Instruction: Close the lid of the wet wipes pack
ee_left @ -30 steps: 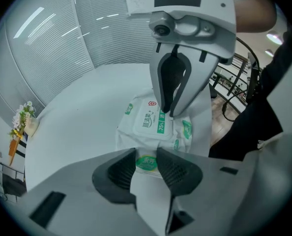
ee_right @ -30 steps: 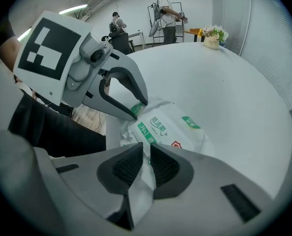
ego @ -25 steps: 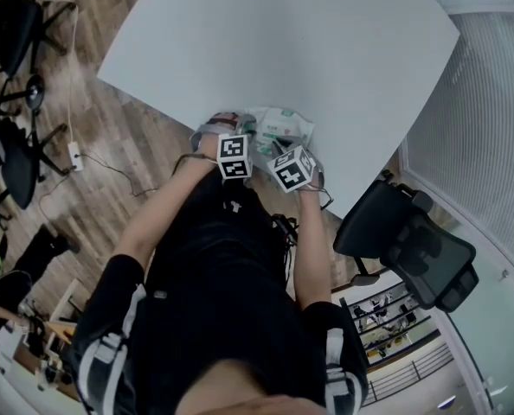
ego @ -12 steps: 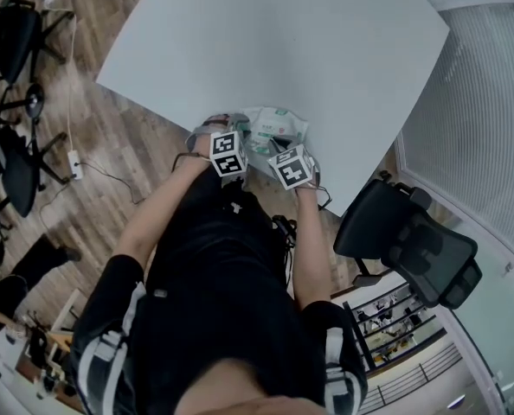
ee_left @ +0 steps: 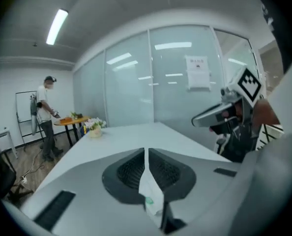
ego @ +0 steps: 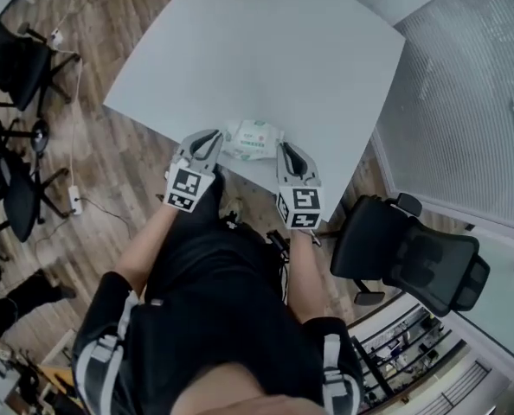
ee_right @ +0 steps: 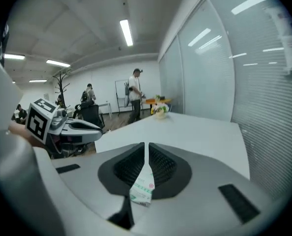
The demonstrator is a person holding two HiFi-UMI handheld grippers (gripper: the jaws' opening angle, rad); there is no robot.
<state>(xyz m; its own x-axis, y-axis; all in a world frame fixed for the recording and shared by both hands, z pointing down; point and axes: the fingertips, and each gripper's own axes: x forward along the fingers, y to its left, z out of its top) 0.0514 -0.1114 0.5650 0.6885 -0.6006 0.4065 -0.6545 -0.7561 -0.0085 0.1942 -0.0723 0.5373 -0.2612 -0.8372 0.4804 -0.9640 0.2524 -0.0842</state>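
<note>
I find left gripper [ego: 210,137] and right gripper [ego: 287,149] pressed together, empty, right's just closing; pack [ego: 253,139] between their tips. Closure looks done; next, withdraw.

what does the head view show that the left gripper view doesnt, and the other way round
Only the head view: a black swivel office chair, the brown wooden floor, and the whole white-and-green wet wipes pack lying near the edge of the large white table.
Only the left gripper view: the left gripper with its black ribbed jaws shut together, a white paper notice on a glass wall, and a person in a white top by a far round orange table.
Both: that table, and at least a sliver of the pack.
</note>
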